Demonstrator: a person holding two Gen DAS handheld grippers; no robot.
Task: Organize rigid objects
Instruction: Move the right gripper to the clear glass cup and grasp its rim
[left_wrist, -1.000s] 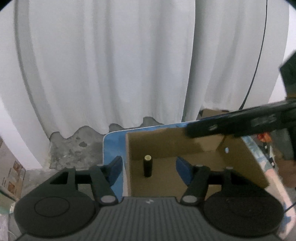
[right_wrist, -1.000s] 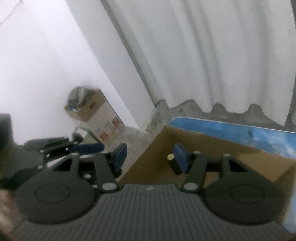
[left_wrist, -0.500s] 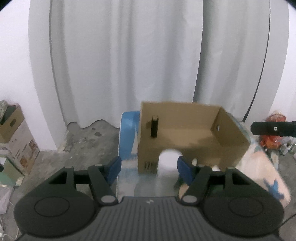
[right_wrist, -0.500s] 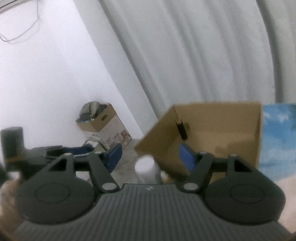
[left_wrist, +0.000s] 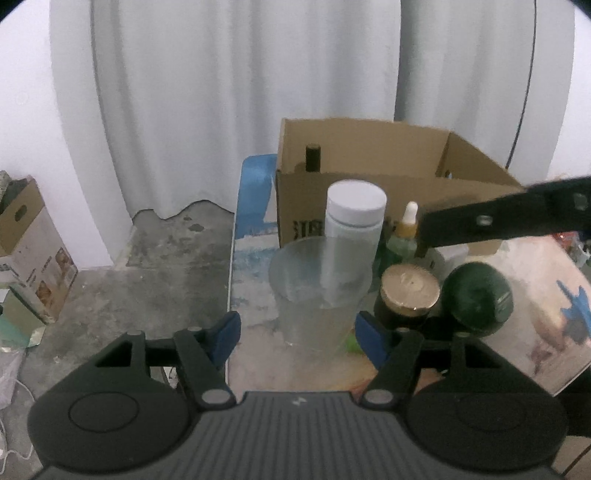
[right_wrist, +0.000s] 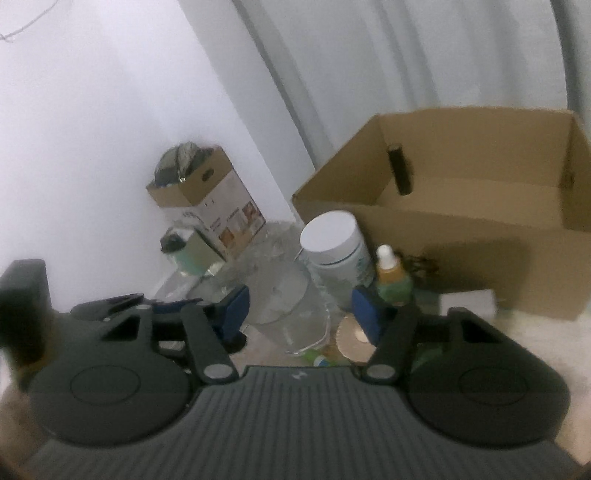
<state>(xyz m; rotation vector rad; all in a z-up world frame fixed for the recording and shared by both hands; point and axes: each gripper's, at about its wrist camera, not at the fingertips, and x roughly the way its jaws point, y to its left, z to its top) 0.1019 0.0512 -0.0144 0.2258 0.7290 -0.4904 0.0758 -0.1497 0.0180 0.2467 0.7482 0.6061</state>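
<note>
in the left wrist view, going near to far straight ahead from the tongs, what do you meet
clear plastic cup → white-capped bottle → cardboard box → dark bottle standing inside the box → white curtain

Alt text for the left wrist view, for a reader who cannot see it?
The left gripper hangs open just short of a clear cup on a table, nothing held. Behind the cup stand a white-capped jar, a dropper bottle, a gold-lidded jar, a dark green ball and an open cardboard box.
</note>
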